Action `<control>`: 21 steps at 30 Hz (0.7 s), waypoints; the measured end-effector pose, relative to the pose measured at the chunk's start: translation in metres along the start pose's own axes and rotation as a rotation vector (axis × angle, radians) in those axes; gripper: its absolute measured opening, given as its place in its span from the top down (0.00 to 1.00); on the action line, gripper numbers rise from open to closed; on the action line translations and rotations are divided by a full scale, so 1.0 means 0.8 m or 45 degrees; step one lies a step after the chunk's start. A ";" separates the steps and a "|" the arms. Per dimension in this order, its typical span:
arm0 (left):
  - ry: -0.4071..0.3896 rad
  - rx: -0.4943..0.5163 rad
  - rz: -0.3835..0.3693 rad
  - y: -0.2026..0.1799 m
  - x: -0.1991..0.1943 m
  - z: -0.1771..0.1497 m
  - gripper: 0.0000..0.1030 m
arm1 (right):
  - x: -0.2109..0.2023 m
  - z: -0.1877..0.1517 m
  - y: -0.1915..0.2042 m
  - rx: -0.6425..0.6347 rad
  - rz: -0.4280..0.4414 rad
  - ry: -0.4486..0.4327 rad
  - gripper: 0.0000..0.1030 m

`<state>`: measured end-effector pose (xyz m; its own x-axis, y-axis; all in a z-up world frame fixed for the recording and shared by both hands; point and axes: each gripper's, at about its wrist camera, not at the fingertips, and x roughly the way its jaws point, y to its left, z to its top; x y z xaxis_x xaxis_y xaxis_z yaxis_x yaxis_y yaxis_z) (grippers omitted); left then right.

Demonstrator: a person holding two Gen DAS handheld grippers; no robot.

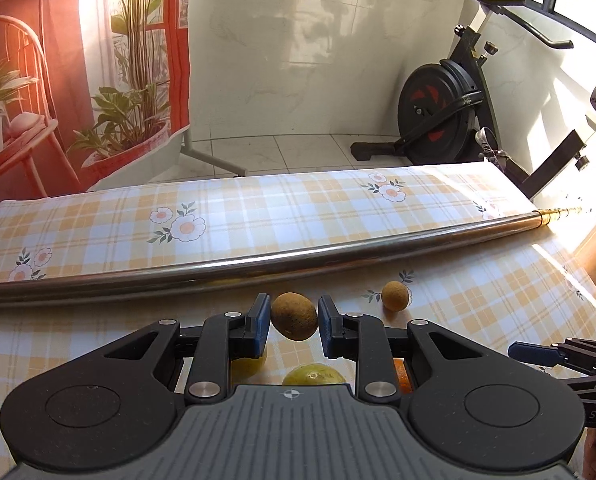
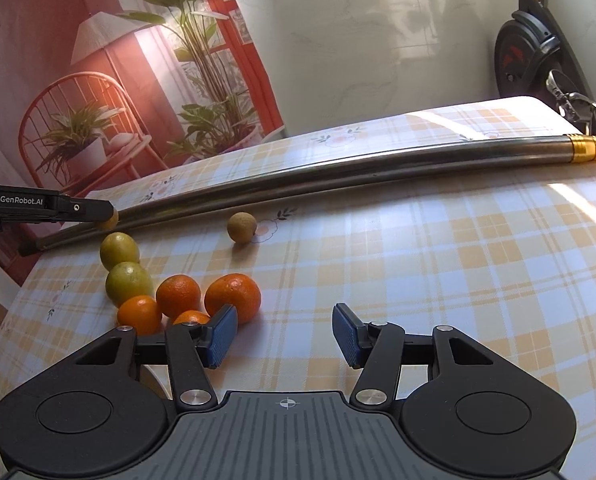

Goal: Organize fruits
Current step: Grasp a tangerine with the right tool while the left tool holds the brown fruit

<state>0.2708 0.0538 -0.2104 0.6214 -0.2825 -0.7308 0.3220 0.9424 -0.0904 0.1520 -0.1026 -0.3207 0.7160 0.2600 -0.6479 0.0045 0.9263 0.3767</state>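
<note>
My left gripper [image 1: 294, 325] is shut on a brown oval fruit [image 1: 294, 316], pinched between its blue pads just in front of the metal pole. In the right wrist view the left gripper [image 2: 98, 211] reaches in from the left with that fruit [image 2: 110, 219] at its tip. A smaller brown fruit [image 1: 395, 296] [image 2: 242, 227] lies alone on the checked tablecloth [image 2: 437, 280]. Two green-yellow fruits [image 2: 119, 250] [image 2: 129, 283] and several oranges [image 2: 232, 293] cluster at the near left. My right gripper [image 2: 285, 336] stands open over bare cloth, its left pad beside the oranges.
A long steel pole [image 1: 298, 258] [image 2: 337, 172] with a gold end lies across the table behind the fruit. An exercise bike [image 1: 445, 116] stands beyond the far right edge. A printed backdrop [image 1: 78, 80] hangs at the left. The right gripper [image 1: 537, 360] shows at the lower right.
</note>
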 end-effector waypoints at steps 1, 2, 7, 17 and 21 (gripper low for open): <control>-0.011 -0.008 0.001 0.002 -0.008 -0.005 0.74 | 0.001 0.002 0.003 -0.007 0.004 0.002 0.51; -0.020 -0.016 0.004 0.004 -0.017 -0.011 0.74 | 0.003 0.004 0.007 -0.018 0.010 0.003 0.51; -0.052 -0.029 0.037 0.012 -0.045 -0.036 0.74 | 0.021 0.020 0.020 -0.016 0.071 0.036 0.51; -0.116 -0.136 0.017 0.024 -0.093 -0.079 0.74 | 0.055 0.025 0.032 0.020 0.074 0.132 0.65; -0.124 -0.177 -0.012 0.030 -0.099 -0.089 0.74 | 0.047 0.021 0.033 0.021 0.047 0.108 0.66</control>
<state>0.1788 0.1111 -0.2029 0.6876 -0.3010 -0.6608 0.2304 0.9535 -0.1945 0.1908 -0.0725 -0.3241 0.6541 0.3166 -0.6870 -0.0086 0.9113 0.4118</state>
